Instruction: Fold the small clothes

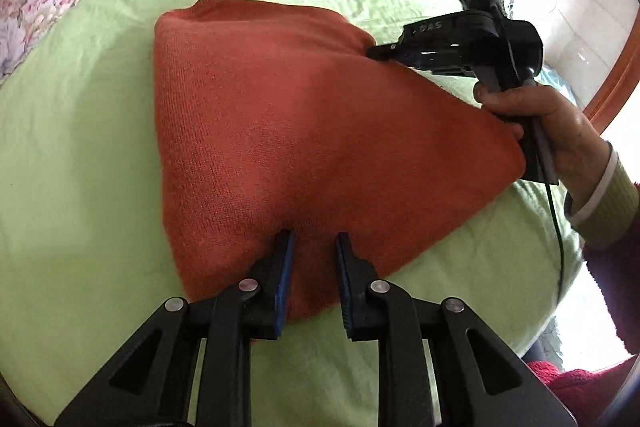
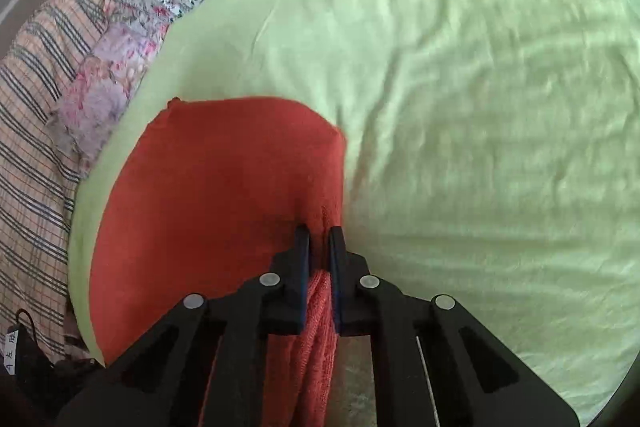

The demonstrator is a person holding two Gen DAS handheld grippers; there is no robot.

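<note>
Right tool (image 2: 319,233), bottom centre, pinches the orange knit garment's (image 2: 224,187) edge. Left tool (image 1: 314,237), jaws parted, rests over the garment, which lies on the green sheet (image 2: 480,107).

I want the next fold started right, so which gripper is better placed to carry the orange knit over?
Right. The right gripper already pinches the orange knit's edge; the left gripper's pads stand apart over it.

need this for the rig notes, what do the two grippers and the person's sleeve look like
Both the left gripper and right gripper are black, with silver rivets and blue-edged pads. A thin dark cable trails from the right one. The sleeve has a pale green ribbed cuff.
</note>
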